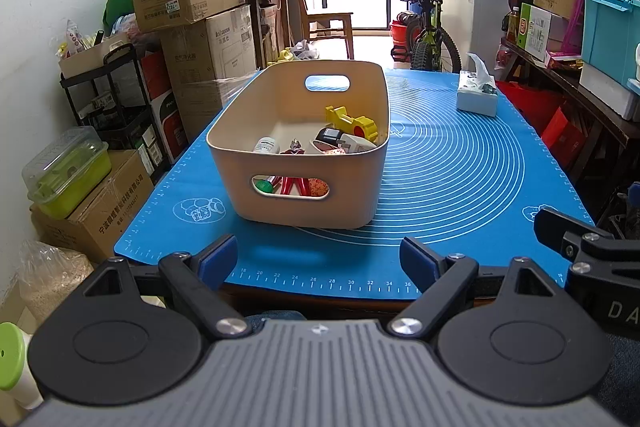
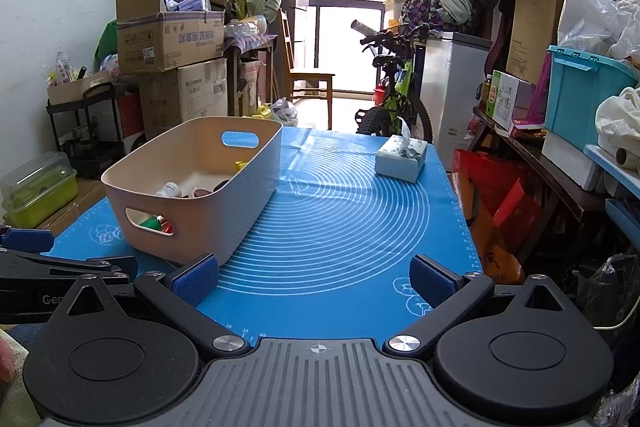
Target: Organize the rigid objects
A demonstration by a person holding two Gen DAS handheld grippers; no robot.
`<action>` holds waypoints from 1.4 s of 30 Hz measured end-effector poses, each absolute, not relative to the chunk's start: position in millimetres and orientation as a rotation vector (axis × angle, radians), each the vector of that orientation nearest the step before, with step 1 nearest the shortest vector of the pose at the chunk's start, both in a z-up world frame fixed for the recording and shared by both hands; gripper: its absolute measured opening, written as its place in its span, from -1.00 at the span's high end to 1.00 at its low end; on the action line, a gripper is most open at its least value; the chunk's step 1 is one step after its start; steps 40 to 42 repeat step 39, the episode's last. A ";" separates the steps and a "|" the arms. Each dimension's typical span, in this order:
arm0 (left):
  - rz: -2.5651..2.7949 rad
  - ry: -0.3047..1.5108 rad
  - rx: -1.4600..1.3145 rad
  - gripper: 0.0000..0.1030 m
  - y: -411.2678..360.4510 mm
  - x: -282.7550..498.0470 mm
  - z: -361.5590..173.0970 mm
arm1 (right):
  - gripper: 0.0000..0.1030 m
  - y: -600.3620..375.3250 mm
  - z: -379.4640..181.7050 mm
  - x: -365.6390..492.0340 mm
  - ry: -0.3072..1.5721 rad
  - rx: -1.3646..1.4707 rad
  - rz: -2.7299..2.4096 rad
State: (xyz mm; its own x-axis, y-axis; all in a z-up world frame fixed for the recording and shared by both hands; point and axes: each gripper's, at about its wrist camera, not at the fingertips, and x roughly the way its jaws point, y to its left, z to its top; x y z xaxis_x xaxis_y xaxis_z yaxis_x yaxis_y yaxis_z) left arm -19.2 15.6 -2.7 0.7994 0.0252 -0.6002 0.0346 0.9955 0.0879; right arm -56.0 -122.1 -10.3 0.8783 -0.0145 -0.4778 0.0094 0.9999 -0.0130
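I count one beige bin [image 1: 298,163] on my counter, one blue mat [image 1: 452,163] under it and one tissue box [image 1: 478,95] at the upper right of the frame. Inside the bin I make out one yellow toy [image 1: 352,121], one white bottle [image 1: 267,145], one red figure [image 1: 294,149] and one charger [image 1: 340,141]. The pile hides the rest, so that count is uncertain.

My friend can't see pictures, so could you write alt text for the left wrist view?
A beige basket holding small toys and bottles stands on a blue mat, straight ahead of the open, empty left gripper. A tissue box sits at the far right; boxes and a bicycle crowd the room behind.
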 end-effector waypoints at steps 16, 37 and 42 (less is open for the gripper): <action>0.001 0.649 0.093 -0.71 16.6 -18.8 -2.0 | -0.96 -122.1 -13.0 -55.1 0.505 -0.004 -0.012; 0.002 0.649 0.092 -0.71 16.9 -18.9 -2.9 | -0.96 -122.1 -14.1 -53.7 0.515 -0.002 -0.014; 0.004 0.648 0.092 -0.71 17.4 -19.0 -3.6 | -0.96 -122.2 -14.5 -53.8 0.516 -0.001 -0.015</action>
